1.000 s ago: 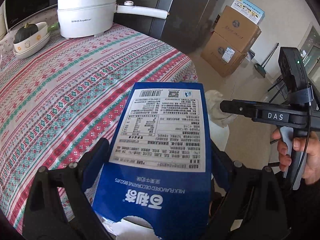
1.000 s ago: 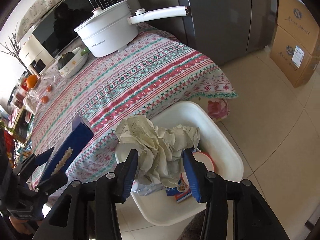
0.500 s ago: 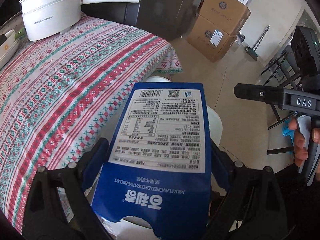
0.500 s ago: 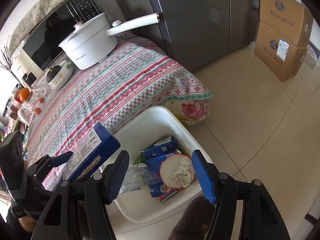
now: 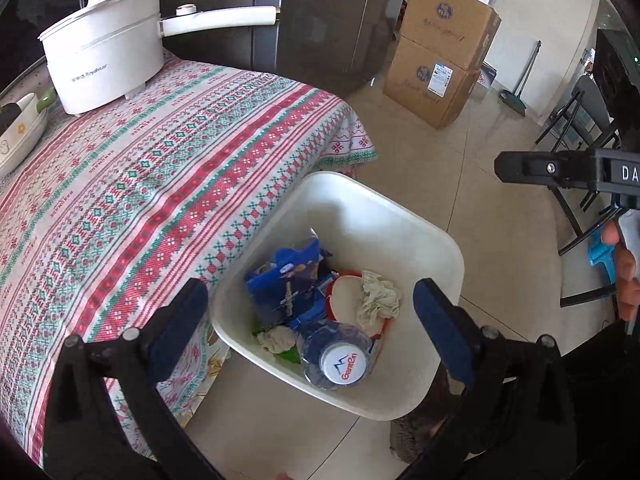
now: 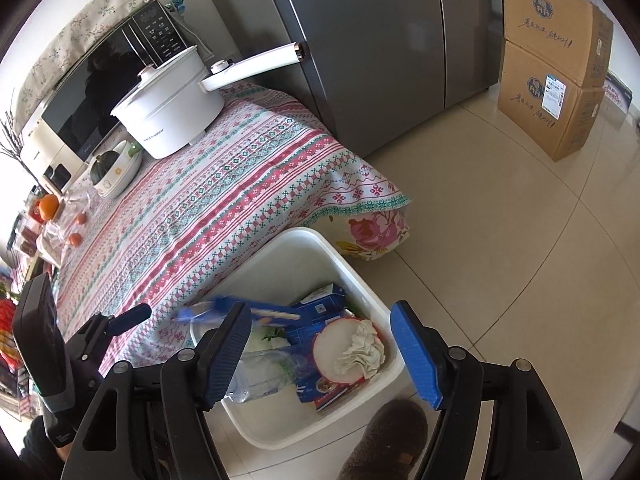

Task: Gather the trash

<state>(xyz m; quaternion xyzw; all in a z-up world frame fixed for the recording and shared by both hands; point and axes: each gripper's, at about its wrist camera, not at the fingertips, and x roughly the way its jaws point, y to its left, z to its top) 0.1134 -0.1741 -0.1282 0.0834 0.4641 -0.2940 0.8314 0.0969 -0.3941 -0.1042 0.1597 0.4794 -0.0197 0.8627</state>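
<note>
The blue biscuit box (image 6: 256,312) drops from the left hand-held gripper (image 5: 308,312), now spread empty, into the white bin (image 5: 400,400).

Both the left gripper (image 5: 310,312) and right gripper (image 6: 322,354) point steeply downward, fingers just spread apart, empty.

Bright daylight, fisheye warp w/ dark corners, slight motion blur.

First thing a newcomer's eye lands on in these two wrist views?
The white trash bin on the floor beside the table, heaped with blue biscuit boxes, crumpled paper and a capped water bottle. Next, the red-and-green patterned tablecloth, with a white electric pot at its far end.
</note>
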